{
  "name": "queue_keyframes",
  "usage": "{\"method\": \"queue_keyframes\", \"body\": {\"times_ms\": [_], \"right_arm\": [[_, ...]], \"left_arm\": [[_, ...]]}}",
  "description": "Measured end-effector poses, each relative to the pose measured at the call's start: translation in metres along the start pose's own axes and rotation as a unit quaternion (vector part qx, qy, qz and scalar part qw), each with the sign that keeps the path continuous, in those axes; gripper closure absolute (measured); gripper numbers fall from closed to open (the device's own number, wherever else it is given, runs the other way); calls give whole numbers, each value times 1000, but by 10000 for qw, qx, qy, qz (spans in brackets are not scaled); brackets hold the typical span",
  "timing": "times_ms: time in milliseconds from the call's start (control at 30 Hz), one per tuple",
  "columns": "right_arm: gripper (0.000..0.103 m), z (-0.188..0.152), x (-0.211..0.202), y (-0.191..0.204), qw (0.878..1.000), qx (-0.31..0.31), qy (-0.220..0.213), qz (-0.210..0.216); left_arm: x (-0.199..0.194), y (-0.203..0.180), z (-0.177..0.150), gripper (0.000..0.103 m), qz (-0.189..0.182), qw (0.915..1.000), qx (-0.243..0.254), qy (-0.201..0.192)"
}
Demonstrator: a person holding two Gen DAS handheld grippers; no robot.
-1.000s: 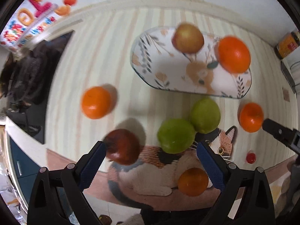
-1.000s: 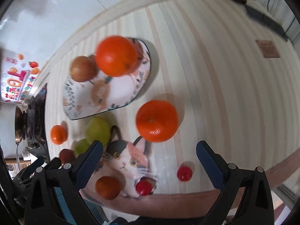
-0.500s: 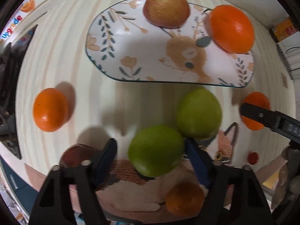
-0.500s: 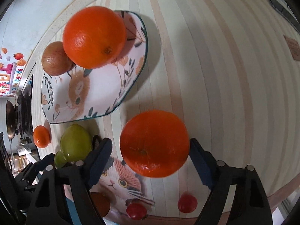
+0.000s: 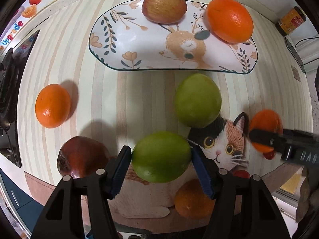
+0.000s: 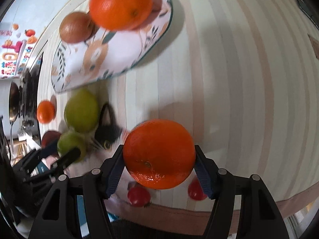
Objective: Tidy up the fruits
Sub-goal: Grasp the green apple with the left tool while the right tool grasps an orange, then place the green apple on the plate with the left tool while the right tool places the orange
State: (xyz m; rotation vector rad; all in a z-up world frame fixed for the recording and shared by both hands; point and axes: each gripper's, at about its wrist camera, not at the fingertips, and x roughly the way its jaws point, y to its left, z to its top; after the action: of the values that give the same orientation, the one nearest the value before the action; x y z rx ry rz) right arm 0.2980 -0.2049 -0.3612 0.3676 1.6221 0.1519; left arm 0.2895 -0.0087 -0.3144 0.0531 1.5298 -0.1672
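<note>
My left gripper (image 5: 161,157) is shut on a green apple (image 5: 161,156), its pads pressing both sides. My right gripper (image 6: 158,159) is shut on an orange (image 6: 158,153); that orange also shows in the left wrist view (image 5: 265,119) behind the right gripper's finger. The patterned plate (image 5: 139,45) holds a red-yellow apple (image 5: 164,5) and an orange (image 5: 229,20). A second green apple (image 5: 198,100) lies just in front of the plate. A dark red apple (image 5: 81,157) and an orange (image 5: 52,105) lie to the left.
A cat-print mat (image 5: 219,149) lies under the near fruit, with a small orange (image 5: 192,199) and cherry tomatoes (image 6: 138,196) on it. A yellow jar (image 5: 291,20) stands at the far right by the wall. A dark stove edge (image 5: 10,79) is at the left.
Both grippers have moved in and closed: the left onto the near green apple, the right onto the orange. The right view has tilted and shows motion blur.
</note>
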Motion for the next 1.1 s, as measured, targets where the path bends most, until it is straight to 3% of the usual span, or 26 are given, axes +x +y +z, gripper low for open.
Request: {"method": "queue_keyframes", "body": {"times_ms": [167, 633, 767, 900, 1100], "right_arm": [[34, -9, 1, 8, 9994, -135, -180, -279], [35, -13, -6, 14, 9989, -224, -222, -339], [35, -15, -21, 20, 9990, -149, -401, -109], [35, -8, -50, 38, 9970, -137, -719, 265], [35, 30, -64, 72, 9923, -94, -941, 800]], "left_arm": [[9, -1, 2, 41, -85, 9999, -40, 93], [-1, -19, 8, 43, 69, 10000, -1, 48], [-31, -12, 13, 43, -89, 9998, -79, -140], [-73, -3, 30, 42, -177, 9980, -169, -579], [-93, 31, 89, 42, -194, 9963, -341, -758]]}}
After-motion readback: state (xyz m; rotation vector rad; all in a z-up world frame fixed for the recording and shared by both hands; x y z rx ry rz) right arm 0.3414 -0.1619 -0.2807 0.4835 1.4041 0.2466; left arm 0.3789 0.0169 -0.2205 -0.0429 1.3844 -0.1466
